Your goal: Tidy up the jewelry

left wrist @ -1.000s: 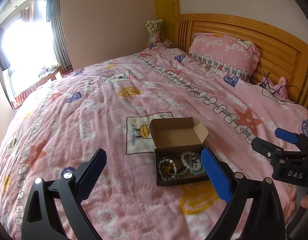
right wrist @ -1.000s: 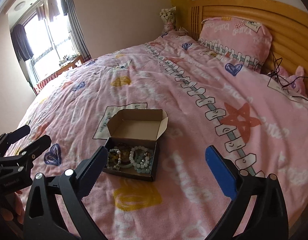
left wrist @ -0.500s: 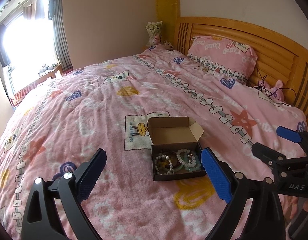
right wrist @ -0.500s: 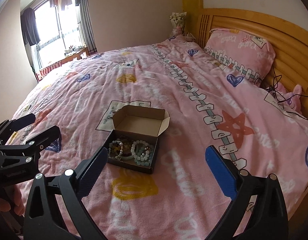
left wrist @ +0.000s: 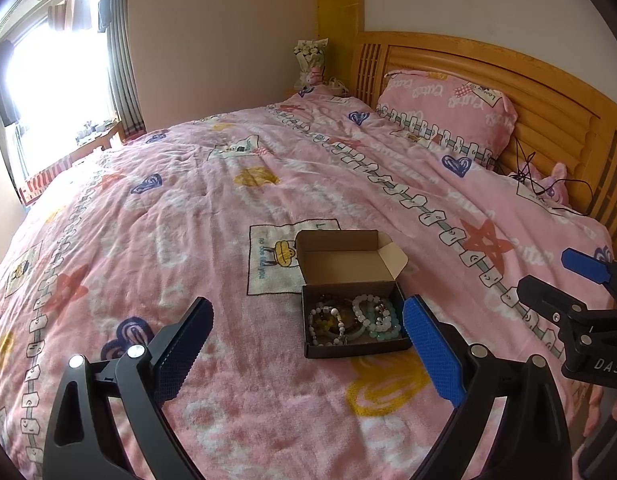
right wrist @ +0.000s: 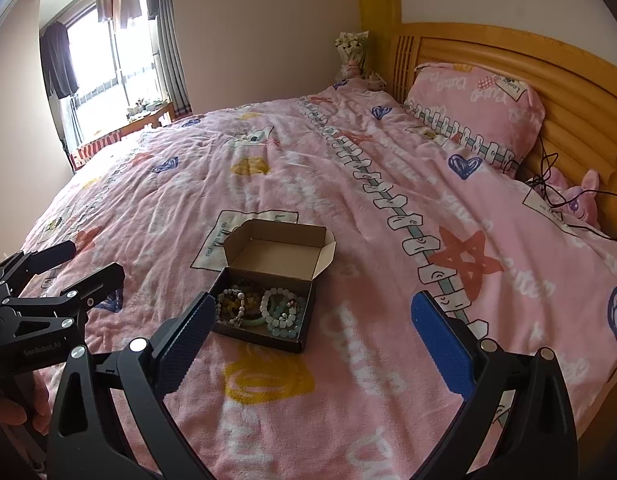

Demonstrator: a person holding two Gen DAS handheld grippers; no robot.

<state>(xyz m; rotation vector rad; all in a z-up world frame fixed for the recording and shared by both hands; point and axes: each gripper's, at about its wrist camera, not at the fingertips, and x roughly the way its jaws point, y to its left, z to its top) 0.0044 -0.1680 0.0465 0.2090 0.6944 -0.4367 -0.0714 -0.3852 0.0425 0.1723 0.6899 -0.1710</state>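
Open brown cardboard box (left wrist: 350,308) of beaded bracelets (left wrist: 354,320) was found on pink blanket (left wrist: 188,200). Left gripper (left wrist: 308,344) and right gripper (right wrist: 312,336) were held released, empty. One strand advised per descent; tangled neighbours avoided.

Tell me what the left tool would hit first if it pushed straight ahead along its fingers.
Most likely the pink fleece bedspread, just left of the open brown cardboard box of beaded bracelets. The left tool is open, and the box sits toward its right finger; depth is uncertain.

My view of the bedroom: a bed (left wrist: 228,208) under a pink cartoon-print blanket, a matching pillow (left wrist: 448,112) against the orange wooden headboard (left wrist: 508,80), beige walls, and daylight flooding the curtained window (left wrist: 56,92).
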